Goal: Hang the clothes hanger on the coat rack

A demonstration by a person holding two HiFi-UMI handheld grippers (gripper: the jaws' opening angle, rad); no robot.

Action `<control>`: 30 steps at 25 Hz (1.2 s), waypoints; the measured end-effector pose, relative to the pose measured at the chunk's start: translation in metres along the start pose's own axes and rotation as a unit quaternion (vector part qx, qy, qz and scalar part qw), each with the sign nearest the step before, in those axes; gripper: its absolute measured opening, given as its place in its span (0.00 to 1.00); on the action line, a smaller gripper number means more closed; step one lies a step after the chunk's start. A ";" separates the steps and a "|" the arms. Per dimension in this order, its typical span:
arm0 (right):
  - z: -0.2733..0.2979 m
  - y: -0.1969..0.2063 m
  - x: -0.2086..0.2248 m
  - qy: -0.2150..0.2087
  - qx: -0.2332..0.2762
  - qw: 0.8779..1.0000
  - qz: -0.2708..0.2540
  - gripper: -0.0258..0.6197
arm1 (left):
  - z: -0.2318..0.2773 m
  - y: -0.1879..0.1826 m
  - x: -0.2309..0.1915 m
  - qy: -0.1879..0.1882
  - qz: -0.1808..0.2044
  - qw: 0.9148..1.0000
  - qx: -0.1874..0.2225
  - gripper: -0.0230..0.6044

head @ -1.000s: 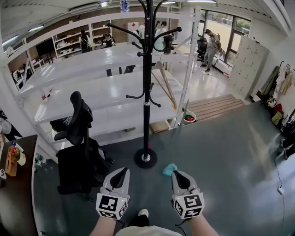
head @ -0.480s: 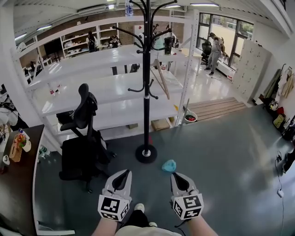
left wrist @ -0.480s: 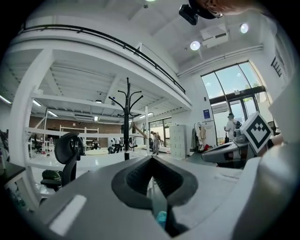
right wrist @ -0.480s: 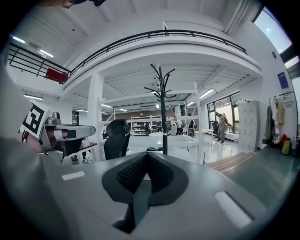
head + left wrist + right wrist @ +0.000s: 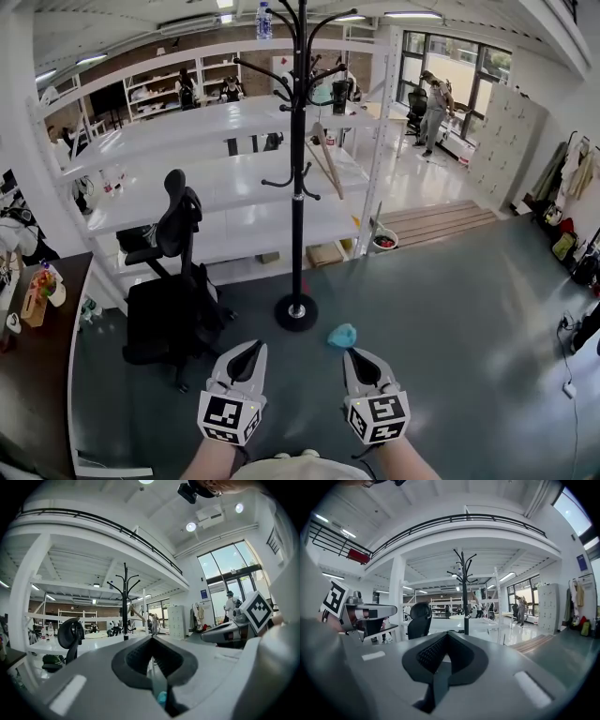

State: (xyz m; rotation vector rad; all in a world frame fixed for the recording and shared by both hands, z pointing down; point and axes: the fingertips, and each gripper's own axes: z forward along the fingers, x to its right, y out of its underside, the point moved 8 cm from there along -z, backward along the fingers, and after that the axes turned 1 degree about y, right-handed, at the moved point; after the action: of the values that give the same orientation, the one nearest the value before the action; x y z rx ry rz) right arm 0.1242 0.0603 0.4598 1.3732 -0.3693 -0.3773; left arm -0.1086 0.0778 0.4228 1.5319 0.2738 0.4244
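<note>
A tall black coat rack (image 5: 298, 187) stands on the grey floor ahead of me, with its round base (image 5: 296, 312) on the ground. A wooden hanger (image 5: 327, 161) hangs at the rack's right side, seemingly from an upper arm. My left gripper (image 5: 246, 352) and right gripper (image 5: 357, 357) are low in front of me, side by side, well short of the rack. Both are shut with nothing between the jaws. The rack (image 5: 124, 602) shows far off in the left gripper view, and the rack (image 5: 465, 595) also appears in the right gripper view.
A teal object (image 5: 342, 335) lies on the floor between the rack's base and my right gripper. A black office chair (image 5: 169, 281) stands left of the rack. White shelving (image 5: 197, 192) runs behind it. A dark table (image 5: 37, 375) is at my left. A person (image 5: 434, 105) stands far back.
The head view has pulled back a little, so the rack and chair look slightly farther off and the chair sits further right. Both grippers stay low and shut.
</note>
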 end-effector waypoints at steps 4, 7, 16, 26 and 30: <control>0.000 -0.004 -0.011 0.008 0.003 1.000 -0.005 0.08 | -0.005 -0.004 -0.006 0.010 0.000 1.000 0.002 0.04; -0.002 -0.005 -0.020 0.021 0.011 1.000 -0.014 0.08 | -0.008 -0.004 -0.009 0.016 -0.001 1.000 0.004 0.04; 0.005 -0.015 -0.030 0.034 0.017 0.999 -0.012 0.08 | -0.010 -0.007 -0.027 0.022 -0.008 1.000 0.012 0.04; 0.006 -0.018 -0.031 0.047 0.019 0.999 -0.013 0.08 | -0.011 -0.005 -0.032 0.030 -0.010 0.999 0.009 0.04; 0.006 -0.021 -0.034 0.049 0.020 0.999 -0.010 0.08 | -0.013 -0.003 -0.036 0.032 -0.010 0.999 0.003 0.04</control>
State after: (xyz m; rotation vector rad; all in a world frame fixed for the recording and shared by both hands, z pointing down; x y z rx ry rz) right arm 0.0900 0.0679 0.4389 1.4303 -0.2835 -0.3191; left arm -0.1460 0.0745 0.4164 1.5213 0.3401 0.4568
